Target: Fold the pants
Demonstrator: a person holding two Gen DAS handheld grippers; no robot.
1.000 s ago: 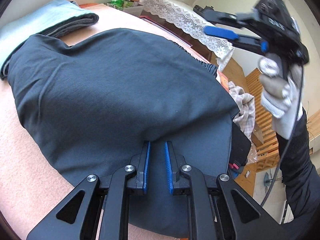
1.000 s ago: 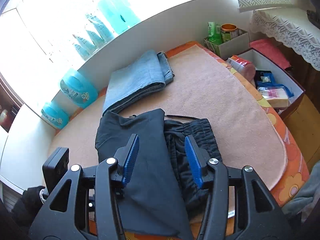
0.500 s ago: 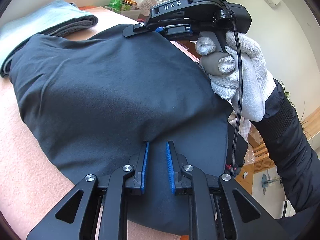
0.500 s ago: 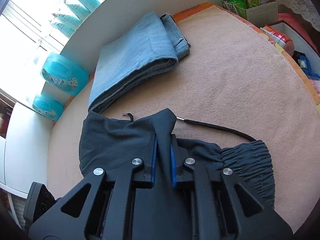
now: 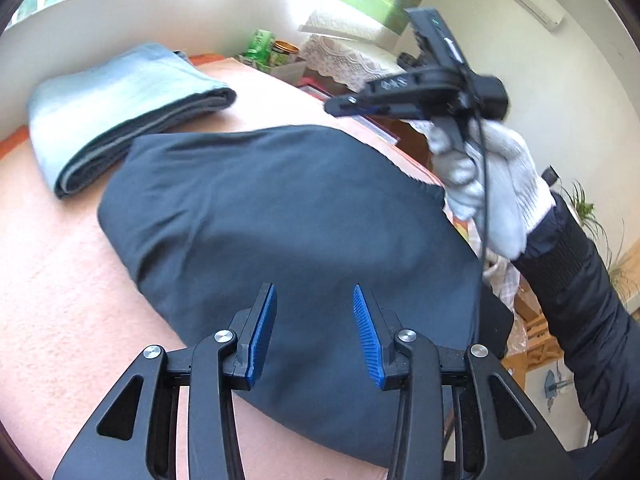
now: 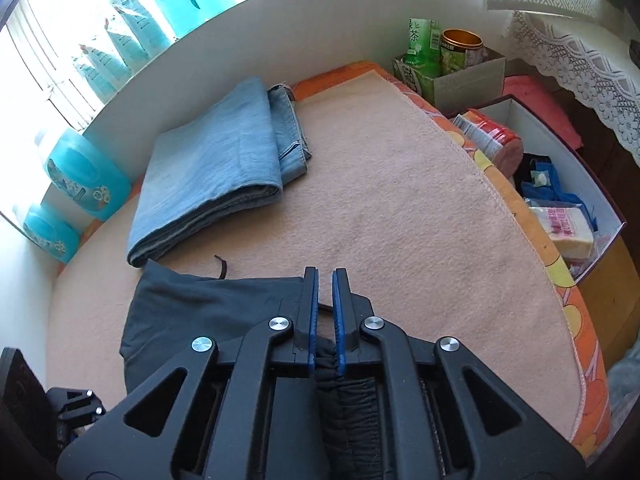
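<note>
My left claw (image 5: 313,332) hangs spread over the pants (image 5: 288,216), folded on the worktop (image 6: 400,208) beside the jeans (image 6: 216,160). My right claw (image 6: 325,316) looks pressed together above the waistband (image 6: 348,400); snagging its elastic could undo the fold.

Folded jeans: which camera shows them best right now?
Right wrist view: the folded jeans lie whole, sharp, seen from above, beyond the dark pants. The left wrist view shows them low-angle, blurred.

Sunlit room, white walls

Bright window (image 6: 80,40) glares at ten o'clock above a low white wall (image 6: 280,32); white lace-edged cloth (image 6: 580,52) hangs at two o'clock.
</note>
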